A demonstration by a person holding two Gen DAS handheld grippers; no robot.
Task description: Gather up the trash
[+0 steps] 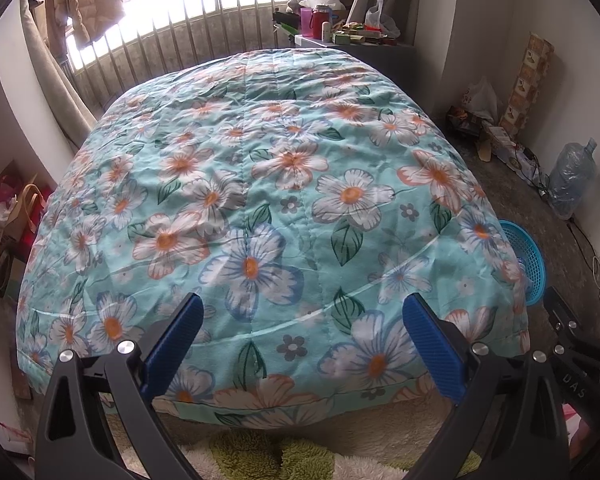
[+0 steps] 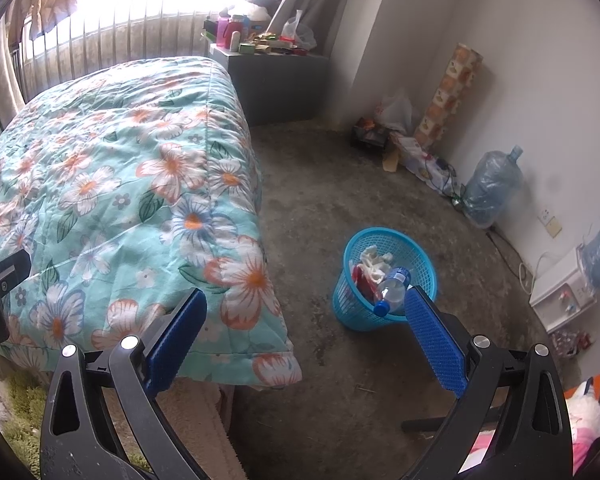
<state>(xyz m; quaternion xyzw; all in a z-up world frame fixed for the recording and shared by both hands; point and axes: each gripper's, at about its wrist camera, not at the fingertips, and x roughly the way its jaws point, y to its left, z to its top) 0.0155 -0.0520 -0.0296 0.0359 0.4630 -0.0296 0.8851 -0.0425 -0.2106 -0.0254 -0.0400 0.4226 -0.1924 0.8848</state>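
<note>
Over the foot of the bed, the left gripper [image 1: 302, 336] hangs with its blue pads spread wide and nothing between them, aimed at the floral quilt [image 1: 260, 184], which shows no litter on top. Further right, the right gripper [image 2: 306, 338] is likewise spread and empty, above bare concrete floor [image 2: 320, 184].

The collected trash sits in the blue mesh wastebasket [image 2: 352, 308] beside the bed: a clear plastic bottle [image 2: 392, 290] with a blue cap, crumpled white paper [image 2: 374, 262] and something red. The bottle leans over the rim, just beside the right gripper's outer finger; I judge a careless sweep could knock it out or tip the light basket.

Only "DAS" is legible, on a black bracket [image 1: 572, 380] at the left view's right edge. The bottle's label is too small to read.
</note>
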